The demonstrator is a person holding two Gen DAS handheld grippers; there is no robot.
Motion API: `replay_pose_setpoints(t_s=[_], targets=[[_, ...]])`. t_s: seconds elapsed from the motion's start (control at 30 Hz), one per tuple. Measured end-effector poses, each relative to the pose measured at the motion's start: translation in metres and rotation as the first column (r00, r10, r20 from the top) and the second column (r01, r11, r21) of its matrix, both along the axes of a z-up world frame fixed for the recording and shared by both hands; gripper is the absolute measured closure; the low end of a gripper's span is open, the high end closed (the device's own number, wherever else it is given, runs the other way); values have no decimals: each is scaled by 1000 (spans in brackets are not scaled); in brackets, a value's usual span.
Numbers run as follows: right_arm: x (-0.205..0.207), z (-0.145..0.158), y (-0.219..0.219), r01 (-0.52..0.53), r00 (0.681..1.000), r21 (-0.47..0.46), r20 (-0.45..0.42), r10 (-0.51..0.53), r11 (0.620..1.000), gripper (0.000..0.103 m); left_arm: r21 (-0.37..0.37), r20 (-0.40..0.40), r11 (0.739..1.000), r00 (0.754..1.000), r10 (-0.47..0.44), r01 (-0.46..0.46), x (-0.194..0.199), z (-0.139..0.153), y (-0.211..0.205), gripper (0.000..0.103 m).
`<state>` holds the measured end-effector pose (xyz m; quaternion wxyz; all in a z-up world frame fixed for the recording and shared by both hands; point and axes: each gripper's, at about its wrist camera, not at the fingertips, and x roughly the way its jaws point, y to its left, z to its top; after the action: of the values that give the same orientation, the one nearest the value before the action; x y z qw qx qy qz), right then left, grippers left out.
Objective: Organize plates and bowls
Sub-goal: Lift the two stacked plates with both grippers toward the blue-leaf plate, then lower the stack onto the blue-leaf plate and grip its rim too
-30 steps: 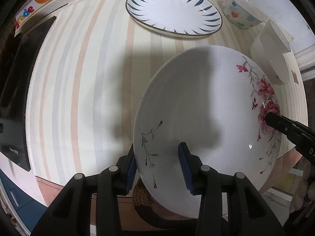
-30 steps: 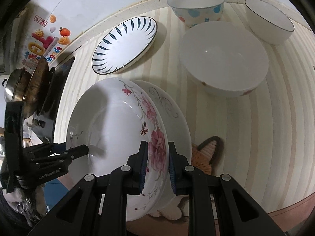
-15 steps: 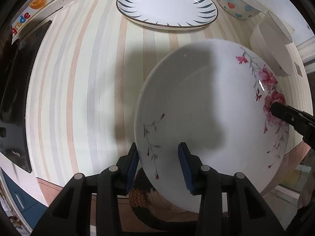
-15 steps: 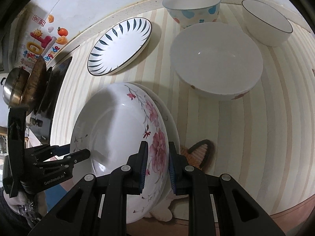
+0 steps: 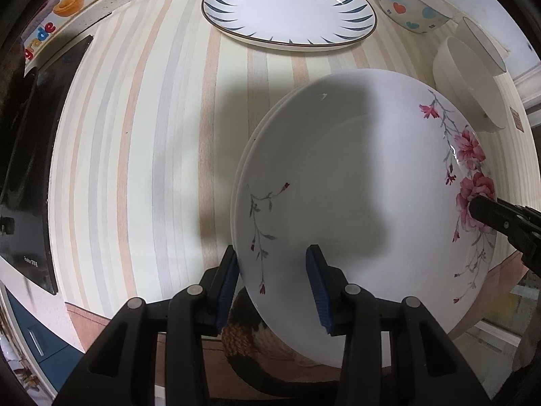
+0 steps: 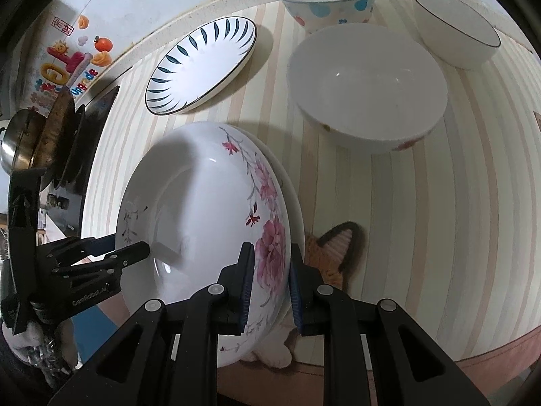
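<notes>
1. Left gripper: fingers partly apart, straddling the near rim of the flowered plate.
2. Right gripper: pinching the opposite flowered rim.
3. Plate over the striped table, a second plate just beneath.

"grade" on wall sticker, "GenRobot.AI" on left claw, small unreadable print on black cooktop

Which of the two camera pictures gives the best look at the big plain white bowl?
The right wrist view: the big white bowl sits upright with its whole rim and inside showing. In the left wrist view it appears only as a side sliver at the edge, behind the floral plate.
</notes>
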<state>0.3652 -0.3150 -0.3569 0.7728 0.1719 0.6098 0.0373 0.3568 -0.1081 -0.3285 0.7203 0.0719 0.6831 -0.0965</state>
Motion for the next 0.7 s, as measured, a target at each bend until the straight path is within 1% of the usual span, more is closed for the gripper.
replay_pose_setpoints(t_s=[0.23, 0.33, 0.4, 0.5, 0.6, 0.7], targets=[[-2, 3, -2, -3, 1000, -5, -16, 3, 1000, 82, -2, -10, 1000, 1000, 7, -7, 0, 1, 1, 65], [-2, 2, -5, -10, 1000, -29, -28, 9, 1000, 82, -2, -17, 1000, 1000, 8, -8, 3, 0, 3, 65], [-2, 3, -7, -10, 1000, -12, -29, 10, 1000, 82, -1, -20, 1000, 1000, 6, -6, 4, 0, 3, 65], [-1, 5, -8, -15, 999, -11, -39, 14, 1000, 82, -2, -21, 1000, 1000, -5, 5, 6, 1, 3, 65], [0, 14, -10, -17, 999, -3, -31, 17, 1000, 82, 4, -1, 1000, 1000, -7, 7, 6, 12, 9, 65], [5, 32, -11, -21, 1000, 11, -4, 21, 1000, 82, 4, 31, 1000, 1000, 6, -6, 10, 31, 16, 65]])
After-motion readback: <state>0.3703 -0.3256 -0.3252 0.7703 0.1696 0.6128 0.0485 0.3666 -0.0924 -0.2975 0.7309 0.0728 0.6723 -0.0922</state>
